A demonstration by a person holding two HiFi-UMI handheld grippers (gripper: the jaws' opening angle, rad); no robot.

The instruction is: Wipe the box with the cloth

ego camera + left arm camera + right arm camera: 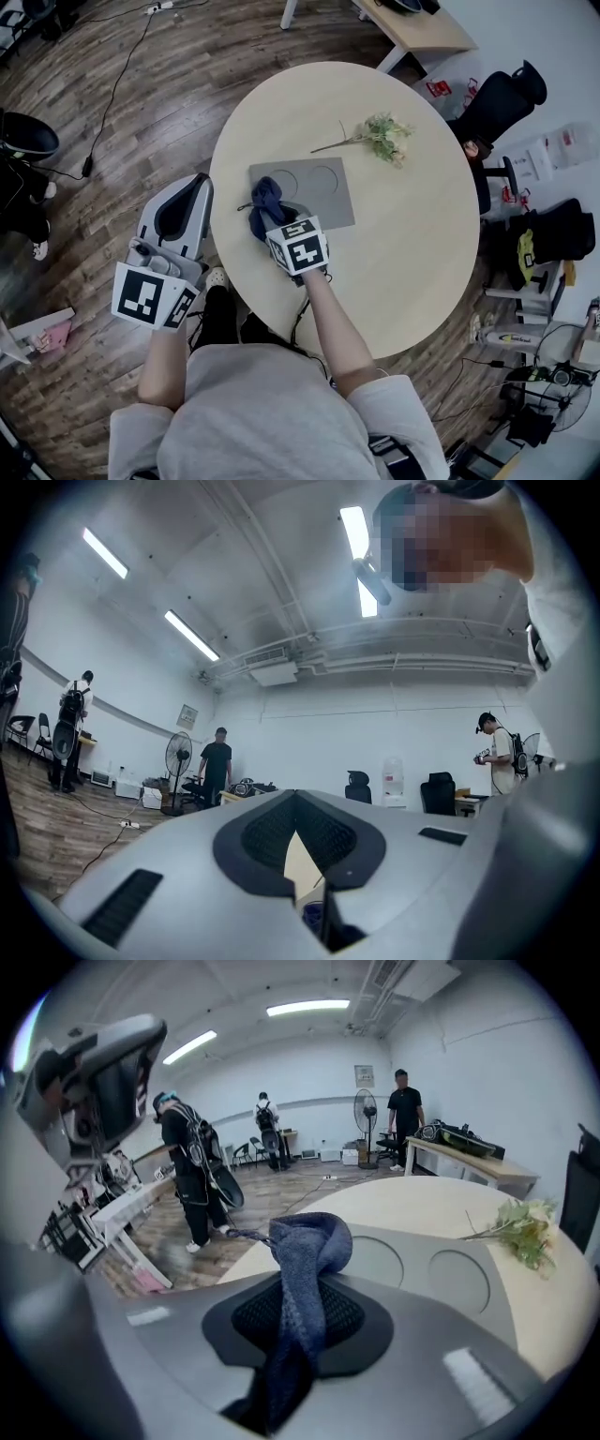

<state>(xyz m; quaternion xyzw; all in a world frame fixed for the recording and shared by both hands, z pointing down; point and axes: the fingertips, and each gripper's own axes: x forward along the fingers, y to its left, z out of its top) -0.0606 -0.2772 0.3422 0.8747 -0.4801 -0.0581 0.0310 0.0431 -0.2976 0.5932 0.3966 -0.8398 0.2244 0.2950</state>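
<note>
A flat grey box (323, 187) with two round recesses lies on the round beige table (403, 244). My right gripper (272, 221) hovers at the box's near left corner, shut on a dark blue cloth (265, 199) that bunches up over the box's left edge. In the right gripper view the cloth (305, 1251) stands up out of the right gripper (291, 1326), with the box (422, 1265) just beyond. My left gripper (183, 214) hangs off the table's left side over the floor, jaws together and holding nothing; its view (298, 846) points up into the room.
A sprig of artificial flowers (380, 136) (520, 1227) lies beyond the box on the table. A black office chair (502, 98) and bags stand to the right, a desk (422, 23) at the back, and cables run over the wooden floor. Several people stand farther off in the room.
</note>
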